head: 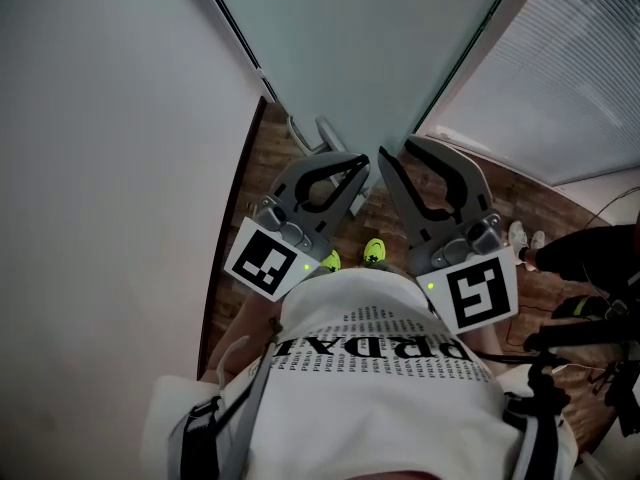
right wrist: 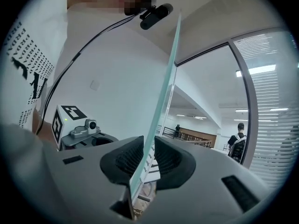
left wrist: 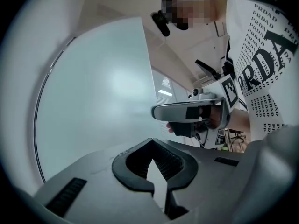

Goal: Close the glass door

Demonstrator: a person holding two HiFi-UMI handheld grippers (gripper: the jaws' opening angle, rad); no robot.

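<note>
You stand on a brown wood floor (head: pixel 560 206), and a plain white wall (head: pixel 110 168) fills your left side. Next to that wall is the one glass door (head: pixel 360 38). It is a frosted, pale green pane set upright, with its long axis running from floor to ceiling and its free edge turned toward you. One silver handle (head: pixel 318 134) sticks out from the pane and shows as a level bar in the left gripper view. Your left gripper (head: pixel 358 165) sits just short of that handle. Its jaws are closed tip to tip on nothing, leaving only the bare hollow between them. Your right gripper (head: pixel 398 150) is beside it, at the door's free edge. In the right gripper view the thin edge of the glass rises from between the two ribbed pads (right wrist: pixel 126 160), which press in on either face of the pane. You hold two grippers, each carrying one marker cube (head: pixel 268 260). To the right of the glass edge, a gap opens onto a lit corridor (right wrist: pixel 201 120) with two distant people (right wrist: pixel 239 143). Beyond the gap is one dark frame post (right wrist: pixel 240 92), apart from the door. Farthest right hang white blinds (head: pixel 570 78), and another person's white shoes (head: pixel 525 236) are on the floor below them.
</note>
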